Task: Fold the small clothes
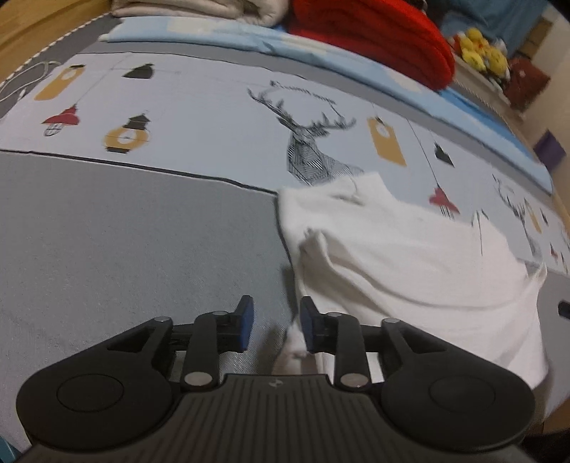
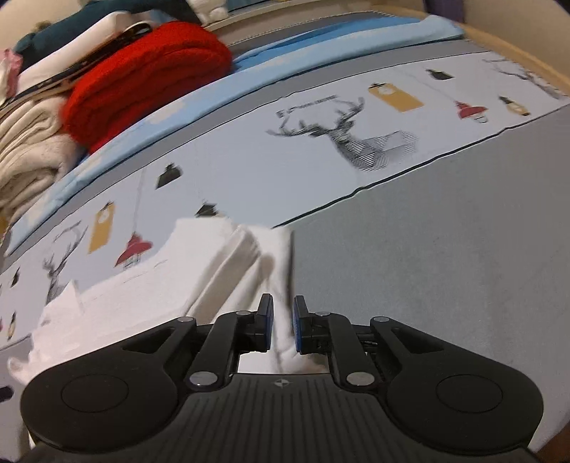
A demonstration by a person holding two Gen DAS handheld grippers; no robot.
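Note:
A small white garment (image 1: 409,267) lies crumpled on the bed cover (image 1: 124,249), over the seam between its grey panel and its deer-and-lantern print. My left gripper (image 1: 276,313) stands open just above the grey panel at the garment's left edge. A loose white corner hangs beside its right pad, and neither pad presses on it. In the right wrist view the same garment (image 2: 160,285) spreads to the left in soft folds. My right gripper (image 2: 282,310) has its jaws a narrow gap apart, with a fold of the white cloth lying loosely between the pads.
A folded red blanket (image 1: 374,39) (image 2: 142,74) and cream blankets (image 1: 199,7) (image 2: 28,149) are stacked along the far side of the bed, on a light blue sheet (image 1: 213,35). Yellow plush toys (image 1: 477,50) sit beyond them. The grey panel (image 2: 427,249) stretches to the right.

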